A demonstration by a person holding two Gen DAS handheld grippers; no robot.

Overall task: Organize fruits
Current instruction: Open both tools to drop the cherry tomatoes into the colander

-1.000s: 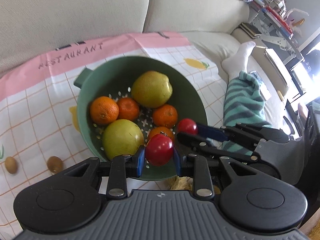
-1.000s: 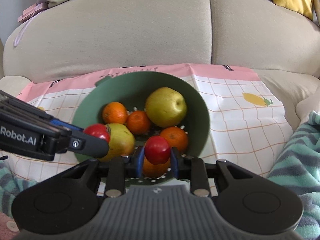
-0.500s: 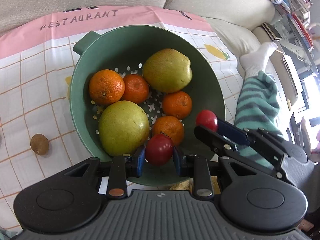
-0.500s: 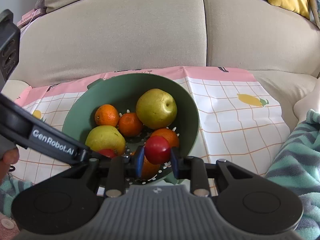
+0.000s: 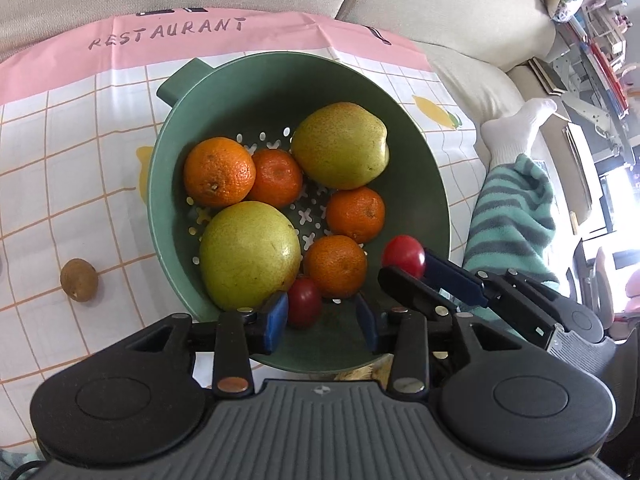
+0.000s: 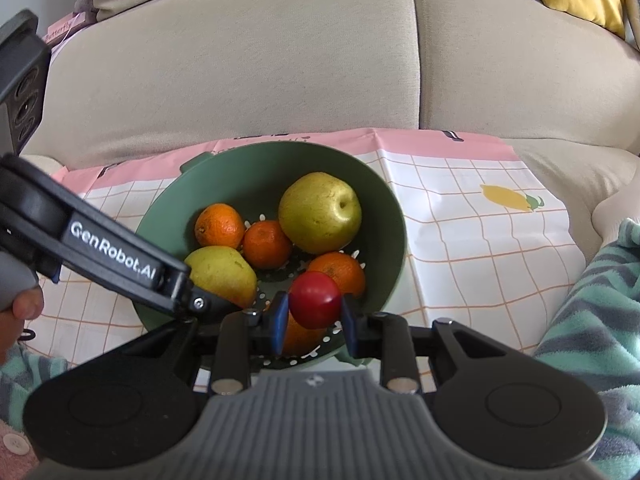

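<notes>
Beige sofa, pink checked cloth, green colander, left hand-held gripper spread wide, right hand-held gripper clamping red tomato

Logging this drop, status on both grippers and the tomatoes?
Left gripper open, its tomato lying in the green colander. Right gripper shut on second tomato, above the colander. Oranges and pears crowd the bottom.

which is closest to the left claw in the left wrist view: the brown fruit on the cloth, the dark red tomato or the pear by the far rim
1. dark red tomato, between the open left claw fingers
2. brown fruit, left on the cloth
3. pear, far right in the colander
</notes>
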